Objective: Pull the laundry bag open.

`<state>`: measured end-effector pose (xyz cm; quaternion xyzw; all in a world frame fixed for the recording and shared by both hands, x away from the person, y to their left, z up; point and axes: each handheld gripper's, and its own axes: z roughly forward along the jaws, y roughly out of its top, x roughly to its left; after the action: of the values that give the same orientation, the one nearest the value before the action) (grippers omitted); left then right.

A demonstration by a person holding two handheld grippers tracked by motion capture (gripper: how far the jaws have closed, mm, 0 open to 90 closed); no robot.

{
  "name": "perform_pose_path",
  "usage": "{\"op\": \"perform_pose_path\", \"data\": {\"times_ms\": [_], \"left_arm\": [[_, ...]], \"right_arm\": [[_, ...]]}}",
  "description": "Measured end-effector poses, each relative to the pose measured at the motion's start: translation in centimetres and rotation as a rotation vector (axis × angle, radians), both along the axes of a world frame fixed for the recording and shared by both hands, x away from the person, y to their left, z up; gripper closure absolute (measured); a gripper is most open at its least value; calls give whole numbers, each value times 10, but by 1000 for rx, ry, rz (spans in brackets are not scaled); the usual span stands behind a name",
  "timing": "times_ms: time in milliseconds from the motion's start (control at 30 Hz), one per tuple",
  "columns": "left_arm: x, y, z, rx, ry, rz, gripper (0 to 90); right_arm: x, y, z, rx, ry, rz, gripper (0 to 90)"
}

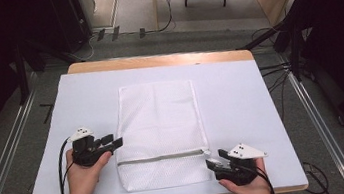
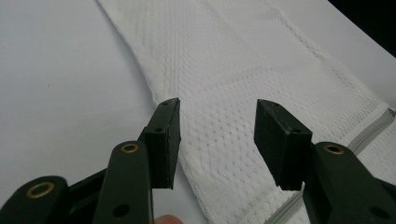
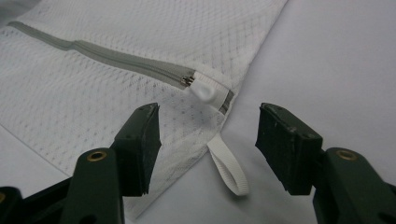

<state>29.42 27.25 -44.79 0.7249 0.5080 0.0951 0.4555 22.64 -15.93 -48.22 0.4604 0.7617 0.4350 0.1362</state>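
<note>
- You are holding the left gripper (image 1: 115, 140) with its black jaws spread apart, nothing pinched between them; its tips are hovering at the left edge of the white mesh laundry bag (image 1: 159, 124).
- In the left gripper view, that bag's (image 2: 243, 88) woven fabric is lying under the gap between the jaws, with its edge seam running just under the left-hand jaw.
- You are holding the right gripper (image 1: 212, 163) with its jaws also standing apart and gripping nothing; no pad is pressing on anything.
- In the right gripper view, the jaws are straddling the bag's near corner, where a white ribbon loop (image 3: 227, 169) is sticking out onto the sheet between the two pads, touching neither.
- Just beyond that loop, the white zipper pull tab (image 3: 204, 90) is sitting at the end of the grey zipper (image 3: 107, 56), which is running across the bag toward the far side of that view.
- Your left hand (image 1: 82, 174) is resting on the sheet beside the bag, and your right hand (image 1: 250, 187) is sitting at the table's near edge.
- The bag is lying flat in the middle of the white sheet (image 1: 241, 98), its zipper (image 1: 160, 157) crossing it near the end closest to you.
- The sheet is covering the wooden table (image 1: 155, 59), whose bare far edge is showing beyond it.
</note>
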Motion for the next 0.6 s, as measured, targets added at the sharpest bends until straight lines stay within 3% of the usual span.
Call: {"op": "perform_pose_path", "data": {"times_ms": [333,600], "left_arm": [[-2,-17,2,-14,10,-54,519],[-6,-43,3,-24,9,-121,524]], "right_arm": [[2,5,-5,-38,11,15,452],[9,16,-5,-62,4,15,454]]}}
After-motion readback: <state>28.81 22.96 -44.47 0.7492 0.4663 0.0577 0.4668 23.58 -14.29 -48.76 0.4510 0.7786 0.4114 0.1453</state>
